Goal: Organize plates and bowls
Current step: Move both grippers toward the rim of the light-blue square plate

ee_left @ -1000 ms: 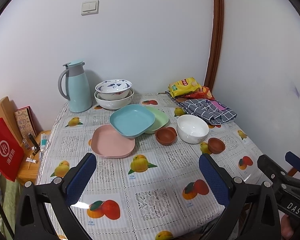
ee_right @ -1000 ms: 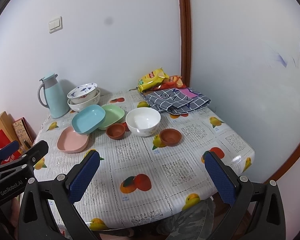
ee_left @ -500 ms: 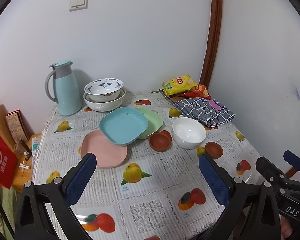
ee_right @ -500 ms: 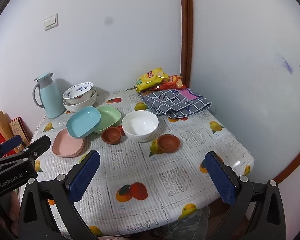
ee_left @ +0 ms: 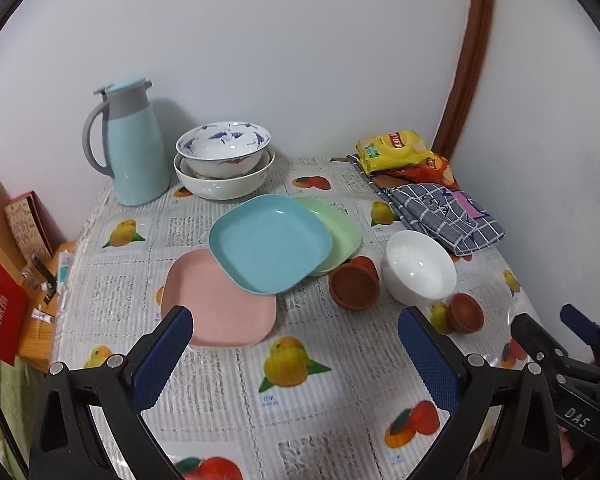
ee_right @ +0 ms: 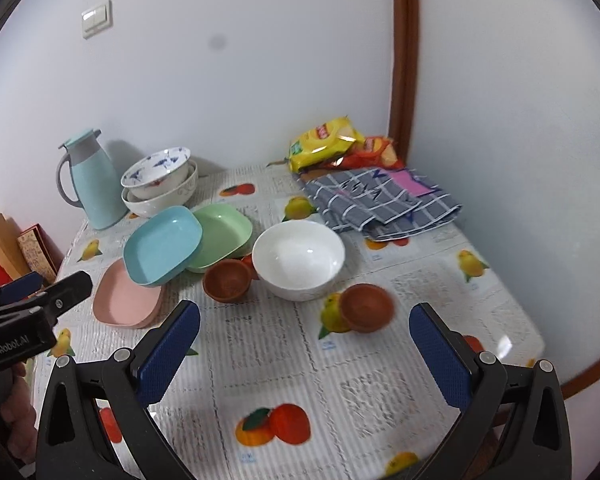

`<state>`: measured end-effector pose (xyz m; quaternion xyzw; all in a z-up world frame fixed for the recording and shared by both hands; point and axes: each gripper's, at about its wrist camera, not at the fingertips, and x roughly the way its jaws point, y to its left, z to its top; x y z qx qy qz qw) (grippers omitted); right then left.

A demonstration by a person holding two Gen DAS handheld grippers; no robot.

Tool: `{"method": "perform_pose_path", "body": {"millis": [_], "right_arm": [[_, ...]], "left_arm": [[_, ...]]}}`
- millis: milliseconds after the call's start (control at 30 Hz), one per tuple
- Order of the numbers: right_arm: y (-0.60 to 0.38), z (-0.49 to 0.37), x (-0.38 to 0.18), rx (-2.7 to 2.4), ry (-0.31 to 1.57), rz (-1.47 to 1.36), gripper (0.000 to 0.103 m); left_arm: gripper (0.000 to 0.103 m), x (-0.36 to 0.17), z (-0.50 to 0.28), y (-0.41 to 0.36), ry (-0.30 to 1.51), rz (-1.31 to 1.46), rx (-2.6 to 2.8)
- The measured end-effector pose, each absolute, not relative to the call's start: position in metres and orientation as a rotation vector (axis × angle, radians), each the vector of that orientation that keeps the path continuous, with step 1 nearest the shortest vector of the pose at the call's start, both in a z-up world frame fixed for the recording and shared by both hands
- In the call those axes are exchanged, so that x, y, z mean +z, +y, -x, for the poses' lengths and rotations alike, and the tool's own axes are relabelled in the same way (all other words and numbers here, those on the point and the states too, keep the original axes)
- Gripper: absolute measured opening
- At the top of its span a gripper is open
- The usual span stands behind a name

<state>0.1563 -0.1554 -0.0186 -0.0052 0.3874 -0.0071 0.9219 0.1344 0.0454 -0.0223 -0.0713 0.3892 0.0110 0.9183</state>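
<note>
Pink plate just beyond left claw

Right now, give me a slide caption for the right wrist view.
Open right gripper faces a white bowl, two brown cups and overlapping blue, green, pink plates.

Three plates overlap mid-table, stacked bowls behind them, a bowl to their right.

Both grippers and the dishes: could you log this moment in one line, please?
left gripper open | right gripper open | blue plate untouched
</note>
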Motion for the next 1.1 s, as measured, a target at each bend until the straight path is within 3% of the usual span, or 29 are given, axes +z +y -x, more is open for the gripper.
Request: {"method": "perform_pose_path", "body": {"millis": [233,833,1100], "right_arm": [[-0.138,-0.199,-0.033,0.048,0.789,-0.017,0.103],[-0.073,-0.298,-0.077,0.206,0.838,0.115,0.100],[-0.052,-0.341,-0.099,0.251,0.875,0.114,0.082]], "left_arm": [[0.103,-0.032,-0.156,0.066,0.735,0.157,0.008],[0.103,-0.086,-0.241,0.123,0.864,0.086,0.178],[0.099,-0.105,-0.268,0.129,0.931,0.101,0.130]]}}
